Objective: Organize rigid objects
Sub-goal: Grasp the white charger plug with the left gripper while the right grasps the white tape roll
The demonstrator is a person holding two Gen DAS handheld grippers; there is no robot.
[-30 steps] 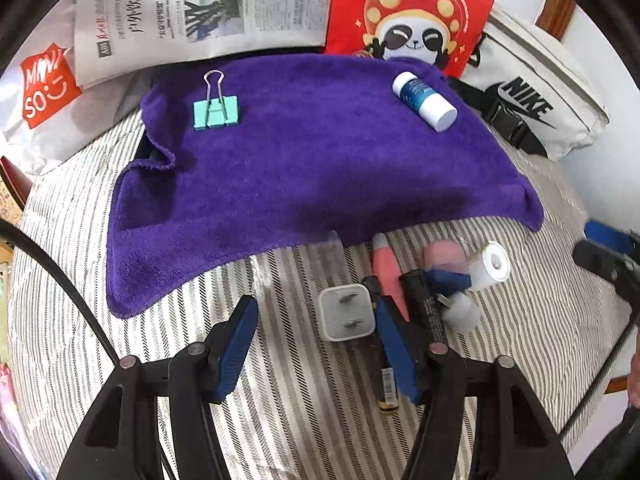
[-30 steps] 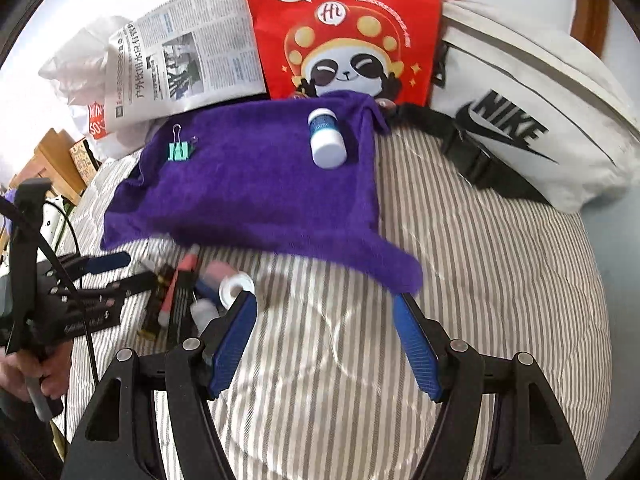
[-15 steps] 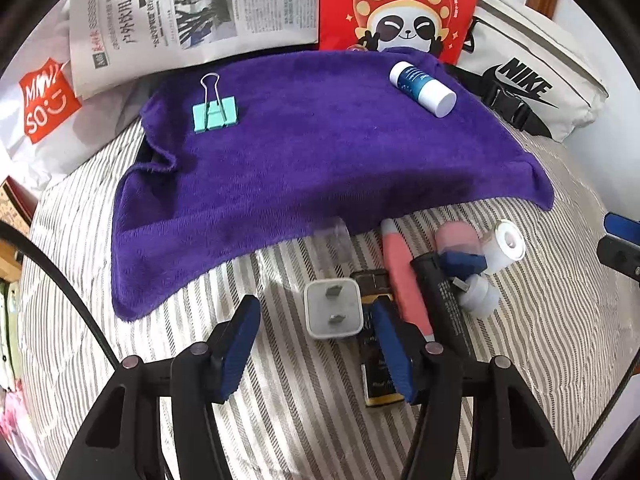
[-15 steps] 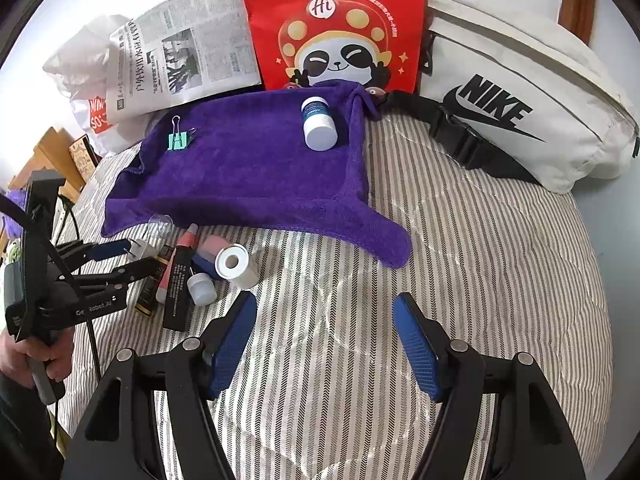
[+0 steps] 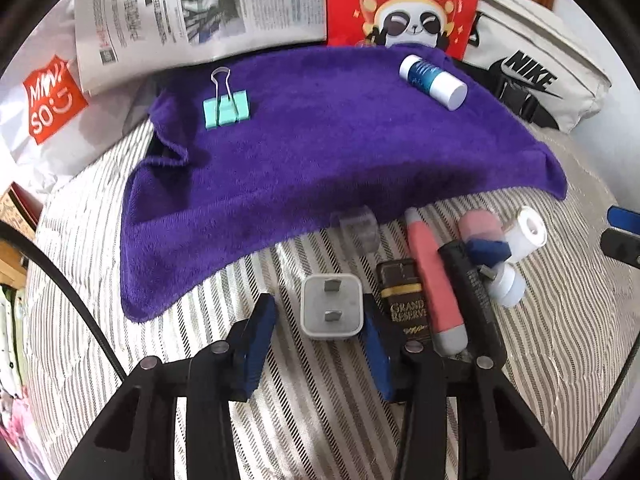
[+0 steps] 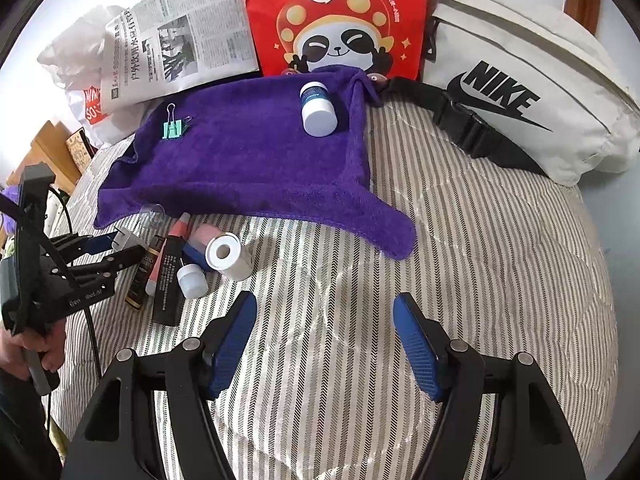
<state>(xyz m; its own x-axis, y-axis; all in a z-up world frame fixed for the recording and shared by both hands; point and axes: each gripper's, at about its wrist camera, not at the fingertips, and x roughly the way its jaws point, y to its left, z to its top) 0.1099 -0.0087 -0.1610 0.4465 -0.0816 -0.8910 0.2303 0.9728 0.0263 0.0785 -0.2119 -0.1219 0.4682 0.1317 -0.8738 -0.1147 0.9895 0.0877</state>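
Between closing left gripper (image 5: 318, 320) jaws — white charger (image 5: 331, 307).

Bare striped bedding (image 6: 460, 248) right of the purple towel (image 6: 256, 160) is unobstructed. The charger (image 5: 331, 307) is flanked closely by a dark box (image 5: 404, 300); clearance there appears minimal. The towel's centre is unoccupied.

Left gripper (image 5: 318, 316) angled down, jaws closing, right gripper (image 6: 326, 334) angled down, jaws apart

place: home bedroom | cues: striped quilted bedding (image 6: 460, 248); newspaper (image 5: 208, 12); waist bag (image 6: 520, 92)
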